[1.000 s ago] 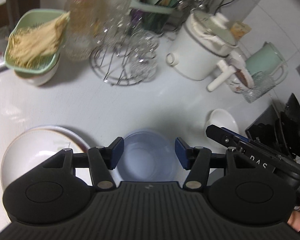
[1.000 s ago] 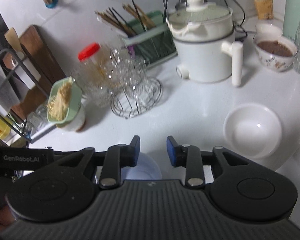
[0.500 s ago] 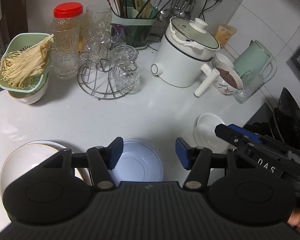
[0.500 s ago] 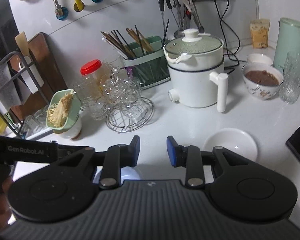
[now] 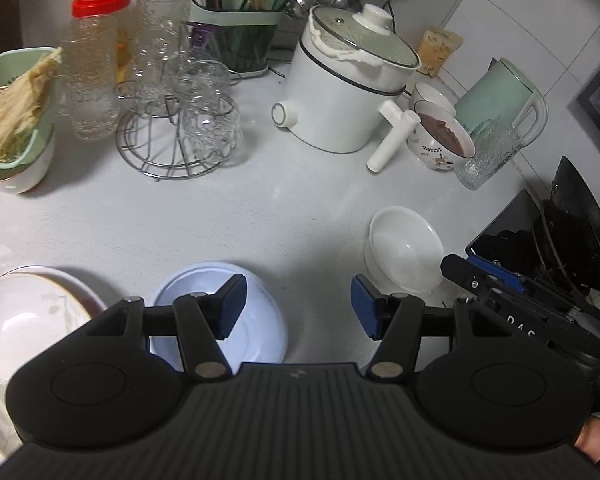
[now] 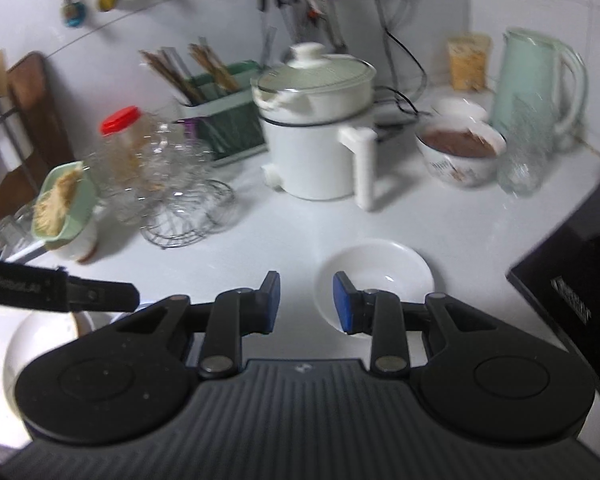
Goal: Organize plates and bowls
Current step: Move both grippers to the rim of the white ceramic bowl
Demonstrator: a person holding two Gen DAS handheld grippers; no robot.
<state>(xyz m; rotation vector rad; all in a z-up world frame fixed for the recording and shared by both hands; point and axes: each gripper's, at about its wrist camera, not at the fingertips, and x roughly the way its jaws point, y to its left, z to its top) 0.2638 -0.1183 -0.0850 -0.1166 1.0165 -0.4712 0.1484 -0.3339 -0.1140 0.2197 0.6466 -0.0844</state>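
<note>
White stone counter (image 5: 228,208) carries everything here. At its near left corner sits a big white plate with a faint leaf print (image 5: 24,320). Just beside it, at the near edge, sits a pale blue bowl (image 5: 256,320). The left gripper (image 5: 298,306) hangs over this bowl with its blue pads about half open, and nothing is between them. One pad is above the bowl and the other is above bare counter.

Farther right sits a small white bowl (image 5: 404,252), near the black stove (image 6: 560,280) at the right edge. The right gripper (image 6: 306,300) hangs just left of this bowl with a narrow gap between its pads, and it holds nothing.

Along the back edge stand a green basket of pale noodles (image 5: 12,108), a wire rack of clear glasses (image 5: 172,120), a white electric pot with a lid (image 5: 340,96), a printed bowl of brown food (image 5: 440,140) and a mint green kettle (image 5: 500,96).
</note>
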